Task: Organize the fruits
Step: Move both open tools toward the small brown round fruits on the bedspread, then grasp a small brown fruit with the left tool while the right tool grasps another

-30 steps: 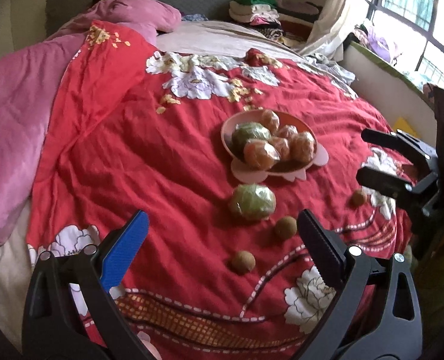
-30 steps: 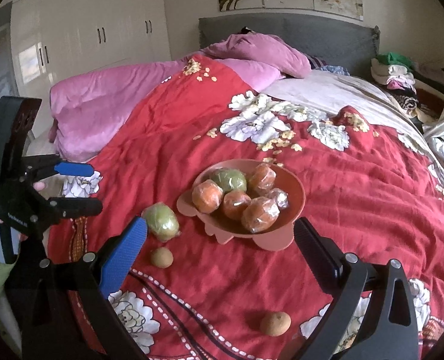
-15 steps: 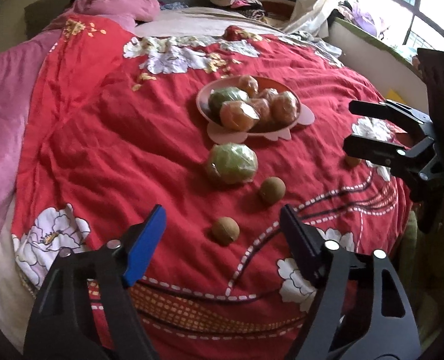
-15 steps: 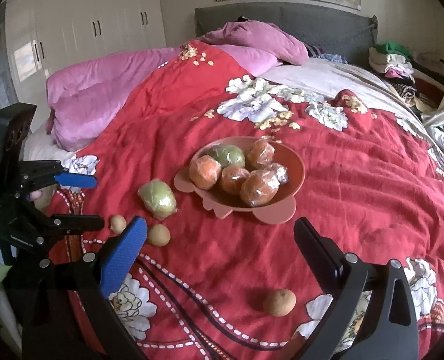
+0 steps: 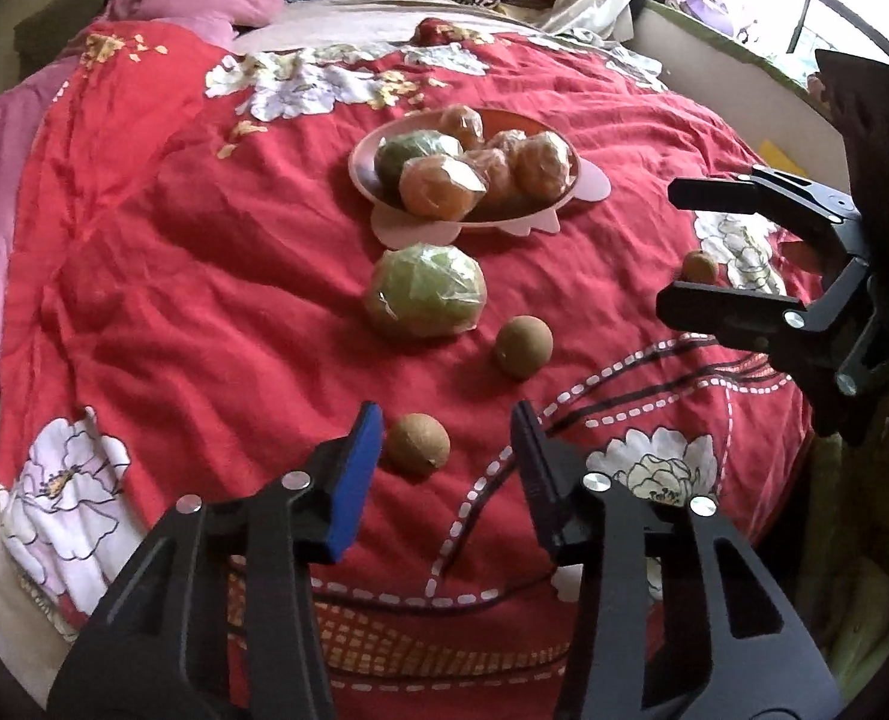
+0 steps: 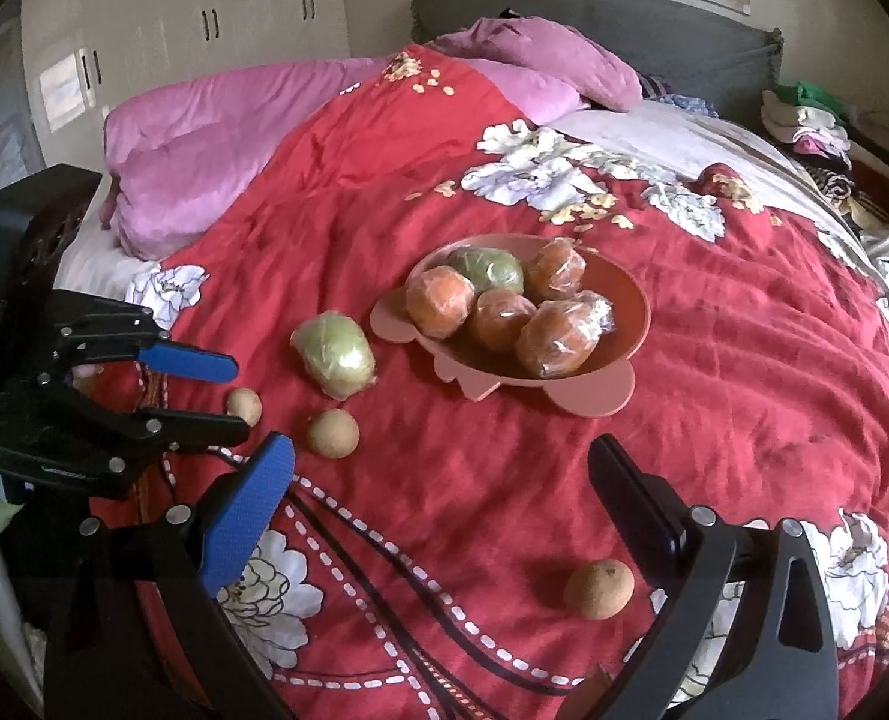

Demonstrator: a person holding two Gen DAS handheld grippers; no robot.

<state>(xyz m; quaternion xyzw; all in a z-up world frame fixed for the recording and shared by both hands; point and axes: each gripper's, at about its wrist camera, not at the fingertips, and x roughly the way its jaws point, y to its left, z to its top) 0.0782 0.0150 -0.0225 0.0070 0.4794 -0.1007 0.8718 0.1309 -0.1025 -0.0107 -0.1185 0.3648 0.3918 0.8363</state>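
A pink plate (image 5: 396,225) (image 6: 624,324) on the red quilt holds several plastic-wrapped fruits, orange and green. A wrapped green fruit (image 5: 425,291) (image 6: 335,355) lies in front of it. Three small brown fruits lie loose: the nearest (image 5: 416,443) (image 6: 244,407), a second (image 5: 523,346) (image 6: 332,432), and a third (image 5: 700,267) (image 6: 599,589) by the right gripper. My left gripper (image 5: 447,429) (image 6: 228,396) is open, its jaws either side of the nearest brown fruit. My right gripper (image 6: 438,480) (image 5: 675,252) is open and empty above the quilt.
The red flowered quilt (image 5: 174,276) covers the bed. A pink duvet (image 6: 216,138) is bunched at the far side, with folded clothes (image 6: 804,120) and a grey headboard (image 6: 594,18) beyond. The bed's edge (image 5: 0,570) drops off close to me.
My left gripper has moved forward and down, and its jaws now flank the nearest small brown fruit. My right gripper has edged closer to the quilt. No fruit has moved.
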